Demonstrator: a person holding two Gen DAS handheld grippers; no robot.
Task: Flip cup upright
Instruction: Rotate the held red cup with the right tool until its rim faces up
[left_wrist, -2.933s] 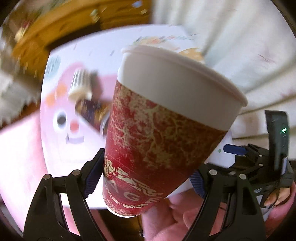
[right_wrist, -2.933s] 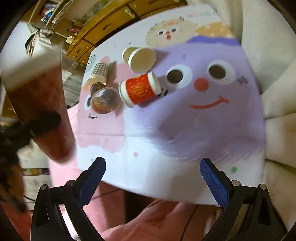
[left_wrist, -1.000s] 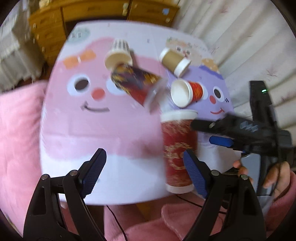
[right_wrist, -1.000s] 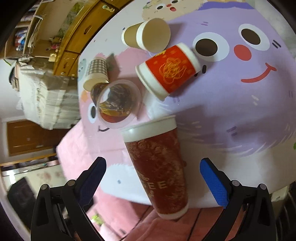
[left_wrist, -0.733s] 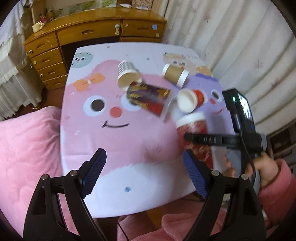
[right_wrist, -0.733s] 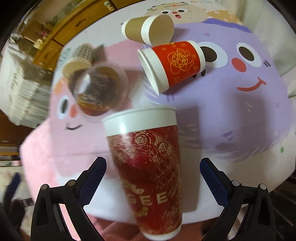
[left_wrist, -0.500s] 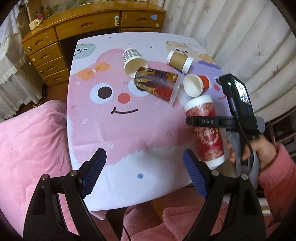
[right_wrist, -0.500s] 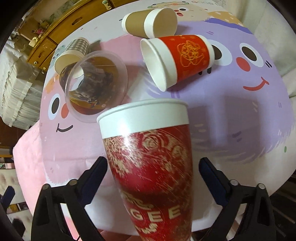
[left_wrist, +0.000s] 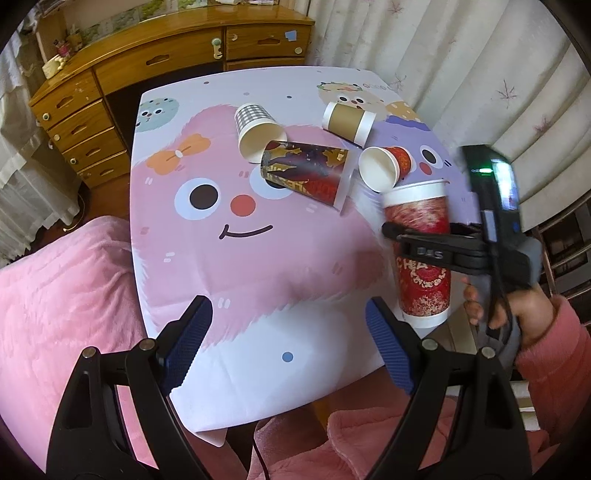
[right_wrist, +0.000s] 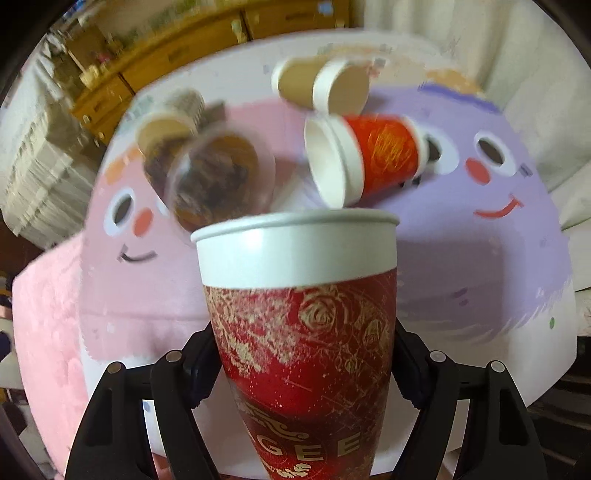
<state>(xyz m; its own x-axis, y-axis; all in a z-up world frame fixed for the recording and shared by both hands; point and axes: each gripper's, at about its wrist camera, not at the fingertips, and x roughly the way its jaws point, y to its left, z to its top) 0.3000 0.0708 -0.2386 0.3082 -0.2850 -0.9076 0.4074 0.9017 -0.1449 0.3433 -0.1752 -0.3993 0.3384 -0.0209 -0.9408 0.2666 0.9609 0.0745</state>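
A tall red cup with gold pattern and a white rim (left_wrist: 421, 251) stands upright, mouth up, near the table's right front edge. My right gripper (right_wrist: 301, 365) is shut on this cup (right_wrist: 303, 332), its fingers pressed against both sides of the cup's body; in the left wrist view the right gripper (left_wrist: 417, 242) crosses the cup at mid-height. My left gripper (left_wrist: 286, 341) is open and empty, above the table's front edge, left of the cup.
Several cups lie on their sides at the far middle of the table (left_wrist: 207, 277): a checked one (left_wrist: 255, 129), a brown one (left_wrist: 347, 120), a small red one (left_wrist: 386, 166) and a dark clear-lidded one (left_wrist: 306, 173). A wooden dresser (left_wrist: 147, 70) stands behind, curtains at right.
My left gripper let go of the red cup and drew back. My right gripper moved in and closed on the upright cup, which now fills the right wrist view.
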